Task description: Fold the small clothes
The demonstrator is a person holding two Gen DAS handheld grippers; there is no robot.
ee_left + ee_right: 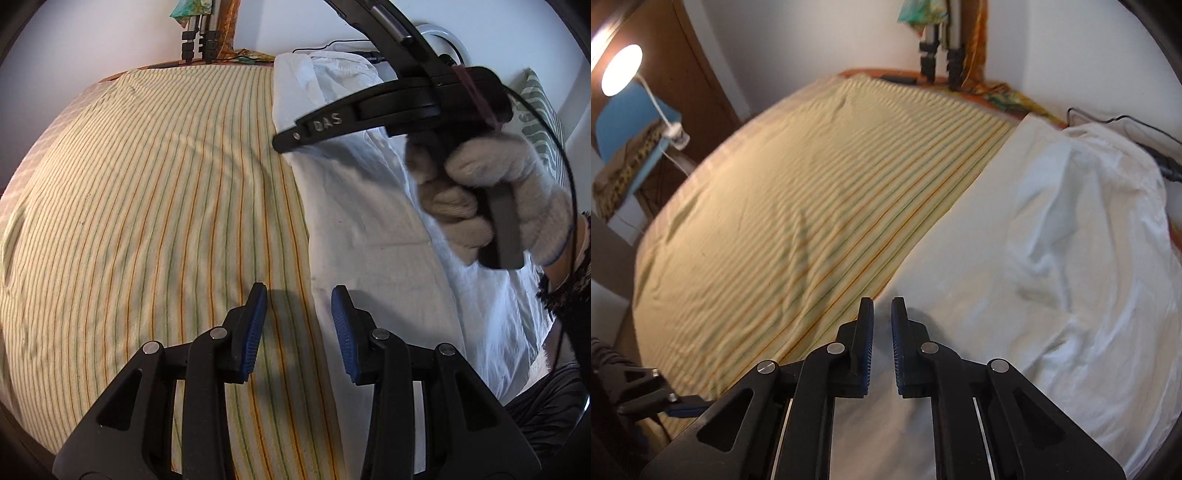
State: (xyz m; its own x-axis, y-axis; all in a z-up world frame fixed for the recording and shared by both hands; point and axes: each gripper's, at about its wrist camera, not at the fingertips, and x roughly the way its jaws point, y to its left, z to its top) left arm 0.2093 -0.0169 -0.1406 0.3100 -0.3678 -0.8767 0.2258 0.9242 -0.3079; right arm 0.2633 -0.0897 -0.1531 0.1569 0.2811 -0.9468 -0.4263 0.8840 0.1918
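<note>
White cloth (pixel 1052 258) rumpled on the striped sheet (pixel 147 203), right of its bare part, left gripper (pixel 299 325) partly open and empty over the cloth's edge, right gripper (pixel 882 332) nearly closed, holding nothing, above the cloth.

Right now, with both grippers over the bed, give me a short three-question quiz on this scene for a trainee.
1. True or false: the white cloth lies on top of the striped sheet.
2. What is between the pads of the left gripper? A) a sock. B) nothing, they stand apart over the bed. C) a cable.
3. Fill in: the hand holding the right gripper wears a pale, fuzzy ____.

Key: 1 true; 2 B; 3 glove.
</note>
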